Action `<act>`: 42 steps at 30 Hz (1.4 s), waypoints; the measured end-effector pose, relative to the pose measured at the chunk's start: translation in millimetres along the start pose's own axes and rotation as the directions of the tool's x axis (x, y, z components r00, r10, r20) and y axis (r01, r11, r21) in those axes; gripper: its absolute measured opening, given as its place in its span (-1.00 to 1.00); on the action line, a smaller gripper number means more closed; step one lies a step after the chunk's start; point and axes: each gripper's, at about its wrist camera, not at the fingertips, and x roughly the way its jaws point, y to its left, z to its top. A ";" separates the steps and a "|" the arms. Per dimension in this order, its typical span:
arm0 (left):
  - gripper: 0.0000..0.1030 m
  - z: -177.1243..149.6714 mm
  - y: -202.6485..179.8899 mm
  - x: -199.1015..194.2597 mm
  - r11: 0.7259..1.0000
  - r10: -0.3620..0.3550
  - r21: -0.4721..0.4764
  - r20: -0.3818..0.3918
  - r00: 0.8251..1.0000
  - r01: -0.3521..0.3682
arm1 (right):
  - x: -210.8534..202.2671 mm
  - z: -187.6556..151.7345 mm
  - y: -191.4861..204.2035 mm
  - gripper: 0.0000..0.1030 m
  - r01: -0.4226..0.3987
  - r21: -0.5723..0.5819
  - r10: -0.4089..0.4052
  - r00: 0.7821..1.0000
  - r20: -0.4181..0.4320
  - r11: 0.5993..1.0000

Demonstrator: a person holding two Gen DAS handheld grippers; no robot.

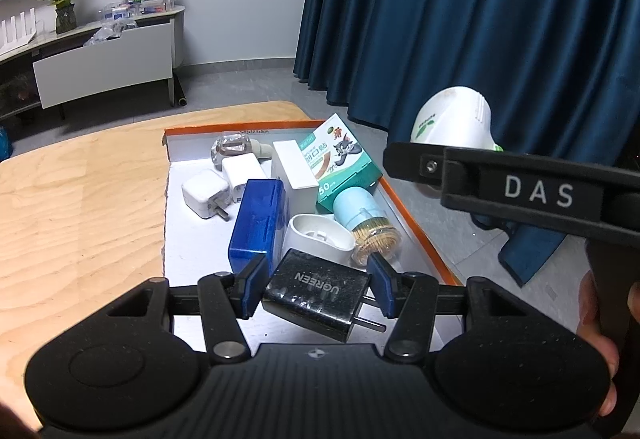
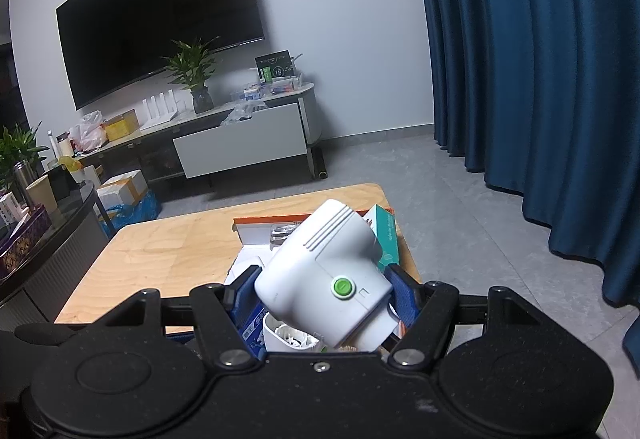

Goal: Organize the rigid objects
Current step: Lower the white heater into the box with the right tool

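Where the wooden counter (image 1: 80, 199) meets its right edge, an orange-rimmed tray (image 1: 416, 223) with a white floor lies on it, crowded with small things. Largest among them is a blue case (image 1: 256, 219) standing at the tray's centre; at its two o'clock leans a green and white carton (image 1: 340, 159), with a white box (image 1: 292, 167) between the two. Two white plug adapters (image 1: 218, 185) sit at the case's ten o'clock, a white oval piece (image 1: 320, 237) at its four o'clock, and a pale blue toothpick holder (image 1: 368, 219) lies on its side beside that.

The left gripper (image 1: 316, 285) hangs over the tray's near end, its jaws narrowed onto a black charger (image 1: 316, 297), which lies tilted between the blue pads, prongs pointing to three o'clock.

The right gripper (image 2: 326, 293) hovers above the tray, jaws fairly wide yet clamped on a white device (image 2: 324, 271) with a green button, its vented end aimed at twelve o'clock.
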 end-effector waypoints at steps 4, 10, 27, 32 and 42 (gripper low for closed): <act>0.06 -0.1 -0.3 1.3 1.000 -0.001 -0.001 -0.006 1.000 0.001 | 3.9 1.7 -0.6 0.56 -0.002 0.000 0.002 1.000 -0.011 1.000; 0.06 -0.5 0.0 4.9 1.000 0.001 -0.003 -0.013 1.000 -0.001 | 9.6 5.3 -2.1 0.56 -0.003 -0.003 0.003 1.000 -0.025 1.000; 0.05 19.2 24.1 8.6 0.998 0.040 -0.045 0.012 0.999 -0.039 | 14.4 5.7 -4.5 0.56 0.004 0.000 -0.004 1.000 -0.021 1.000; 0.06 29.5 32.3 11.1 0.997 0.044 -0.063 0.026 0.999 -0.042 | 15.6 3.5 -4.4 0.55 0.013 0.001 -0.013 1.000 -0.026 1.000; 0.05 46.2 40.5 14.3 0.996 0.048 -0.077 0.046 0.998 -0.044 | 19.8 6.9 -0.2 0.55 0.006 0.000 -0.006 0.999 -0.040 1.000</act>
